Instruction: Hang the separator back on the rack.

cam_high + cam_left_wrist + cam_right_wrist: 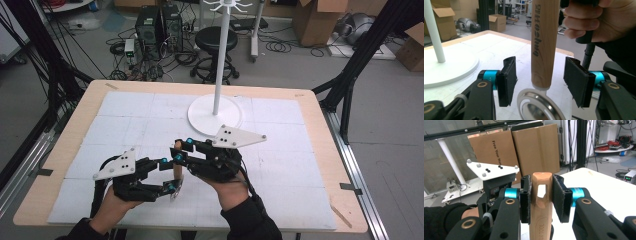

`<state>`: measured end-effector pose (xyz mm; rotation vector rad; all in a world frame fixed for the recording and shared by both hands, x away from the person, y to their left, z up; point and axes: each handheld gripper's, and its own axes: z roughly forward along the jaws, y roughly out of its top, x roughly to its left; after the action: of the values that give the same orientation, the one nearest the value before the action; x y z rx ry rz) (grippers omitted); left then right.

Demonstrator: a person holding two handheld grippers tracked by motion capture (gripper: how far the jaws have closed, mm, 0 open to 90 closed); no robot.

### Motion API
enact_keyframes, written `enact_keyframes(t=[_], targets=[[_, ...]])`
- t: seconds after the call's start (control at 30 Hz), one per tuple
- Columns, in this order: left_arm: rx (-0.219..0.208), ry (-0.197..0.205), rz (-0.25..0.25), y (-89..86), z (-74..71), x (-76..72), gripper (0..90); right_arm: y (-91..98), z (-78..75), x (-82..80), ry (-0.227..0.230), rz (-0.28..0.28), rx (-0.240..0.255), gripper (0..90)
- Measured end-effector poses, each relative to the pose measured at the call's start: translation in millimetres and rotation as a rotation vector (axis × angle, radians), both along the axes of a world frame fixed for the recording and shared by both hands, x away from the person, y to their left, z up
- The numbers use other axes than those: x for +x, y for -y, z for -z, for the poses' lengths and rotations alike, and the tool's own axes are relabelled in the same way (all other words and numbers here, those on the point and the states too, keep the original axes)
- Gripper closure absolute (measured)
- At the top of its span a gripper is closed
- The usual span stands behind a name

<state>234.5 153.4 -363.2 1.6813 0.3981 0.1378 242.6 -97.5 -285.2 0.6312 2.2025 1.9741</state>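
Your right gripper (541, 195) is clamped on the top end of a wooden handle (540, 205), pads pressed against both sides just by the slot near its tip. In the high view that's dead centre of the frame, just below the white stand (215, 114), with the tool (177, 172) hanging upright over the table (310, 165). Your left gripper (539, 81) has its jaws spread wide on either side of the handle's lower end, not touching it. The metal ring (540, 106) at the bottom sits low in the middle of the left gripper view.
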Motion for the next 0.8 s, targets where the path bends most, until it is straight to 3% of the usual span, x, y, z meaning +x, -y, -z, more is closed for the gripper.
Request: enact_keyframes(t=[0.27, 0.57, 0.63, 0.67, 0.73, 0.8], targets=[[0.031, 0.013, -0.008, 4.1, -1.5, -3.5, 67.1, -2.2, 3.0, -4.4, -0.002, 0.015, -0.001, 69.8], [0.059, -0.016, -0.03, 5.9, -1.4, -4.3, 70.6, -3.2, 8.5, -4.0, -0.014, 0.029, 0.002, 69.7], [0.055, -0.027, -0.018, 5.3, -1.6, -3.7, 70.6, -3.0, 9.2, -3.0, -0.039, 0.027, 0.019, 68.2], [0.034, -0.03, 0.009, 3.9, -2.6, -3.8, 70.7, -1.5, 9.8, -2.8, -0.054, 0.025, 0.049, 48.2], [0.003, -0.028, 0.052, 2.7, -5.1, -4.3, 70.7, 0.3, 9.6, -1.6, -0.049, 0.006, 0.053, 34.8], [-0.024, -0.02, 0.097, 1.8, -8.1, -4.9, 70.7, 4.5, 10.2, -0.6, 0.001, -0.052, 0.048, 24.5]])
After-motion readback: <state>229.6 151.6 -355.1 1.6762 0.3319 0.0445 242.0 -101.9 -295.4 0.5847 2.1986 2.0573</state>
